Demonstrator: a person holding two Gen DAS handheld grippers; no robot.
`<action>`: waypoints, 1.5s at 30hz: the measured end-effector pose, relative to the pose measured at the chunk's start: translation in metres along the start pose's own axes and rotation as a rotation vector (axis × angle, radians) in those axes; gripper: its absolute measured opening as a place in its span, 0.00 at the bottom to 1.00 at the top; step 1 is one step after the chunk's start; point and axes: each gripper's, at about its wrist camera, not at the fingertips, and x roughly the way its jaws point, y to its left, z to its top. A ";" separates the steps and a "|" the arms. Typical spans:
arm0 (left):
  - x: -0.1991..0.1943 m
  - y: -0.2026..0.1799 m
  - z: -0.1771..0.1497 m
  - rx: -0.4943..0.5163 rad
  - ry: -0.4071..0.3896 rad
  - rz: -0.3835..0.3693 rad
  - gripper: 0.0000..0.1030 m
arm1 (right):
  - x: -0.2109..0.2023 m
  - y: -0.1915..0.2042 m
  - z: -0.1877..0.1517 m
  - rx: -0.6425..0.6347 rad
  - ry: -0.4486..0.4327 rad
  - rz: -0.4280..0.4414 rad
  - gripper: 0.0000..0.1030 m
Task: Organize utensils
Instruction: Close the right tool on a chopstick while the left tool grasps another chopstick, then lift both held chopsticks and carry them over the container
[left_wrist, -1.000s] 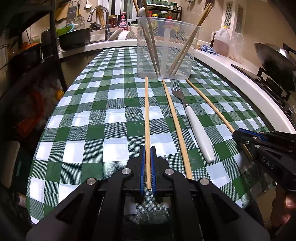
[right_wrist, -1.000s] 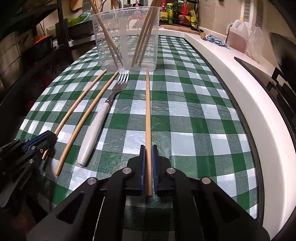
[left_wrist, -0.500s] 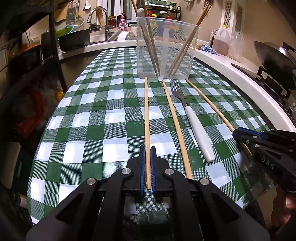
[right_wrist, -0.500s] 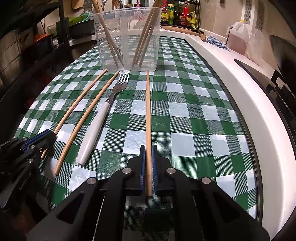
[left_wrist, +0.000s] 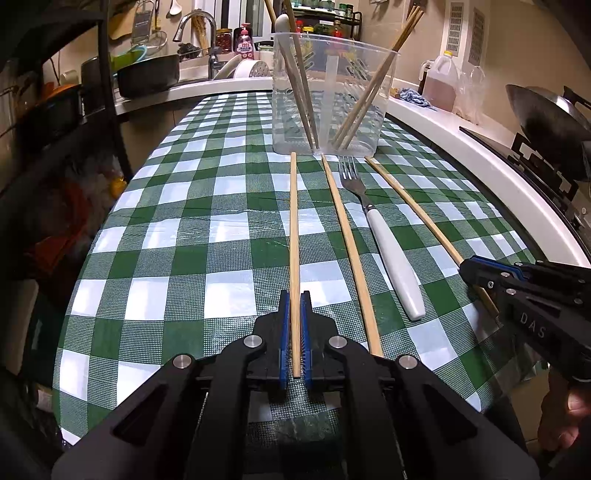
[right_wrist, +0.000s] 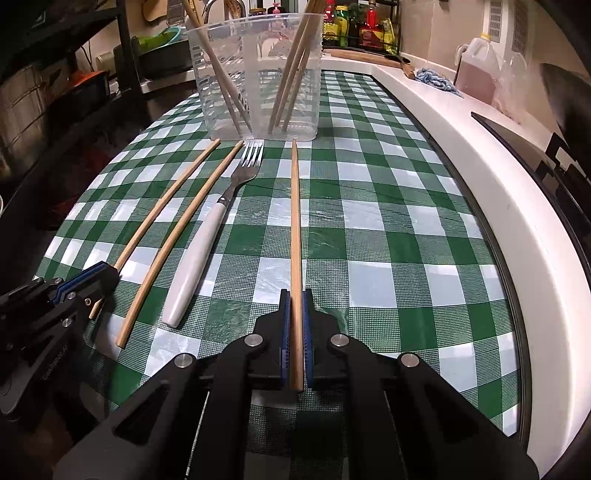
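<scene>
A leftmost chopstick (left_wrist: 294, 236) is clamped between the jaws of the left gripper (left_wrist: 294, 306), its near end held, its shaft run toward 12 o'clock across the green-checked tabletop (left_wrist: 184, 258). A rightmost chopstick (right_wrist: 295, 221) is clamped the same way by the jaws of the right gripper (right_wrist: 295, 306), pointed at 12 o'clock. Whether either stick is lifted off the cloth cannot be told.

In the left wrist view, a loose chopstick (left_wrist: 349, 251) is seen just right of the held one, then a white-handled fork (left_wrist: 388, 247) with tines toward 12 o'clock, both flat on the cloth. The right gripper is seen at 3 o'clock, closed on its stick.

A clear plastic container (left_wrist: 332, 96) is stood at 12 o'clock, just beyond the far tips of the laid utensils. Several chopsticks (left_wrist: 373, 85) are leaned inside it, some left, some right.

A wok (left_wrist: 546, 110) is seen at 2 o'clock, a sink faucet (left_wrist: 194, 29) at 11 o'clock.
</scene>
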 end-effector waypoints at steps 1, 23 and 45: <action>0.000 0.000 0.000 -0.001 0.000 0.001 0.05 | 0.000 0.001 0.000 -0.001 -0.001 0.001 0.06; -0.089 0.012 0.017 0.009 -0.219 -0.025 0.05 | -0.081 0.003 0.017 0.010 -0.141 0.032 0.06; -0.149 0.017 0.074 0.023 -0.413 -0.062 0.05 | -0.154 -0.011 0.065 0.007 -0.262 0.057 0.06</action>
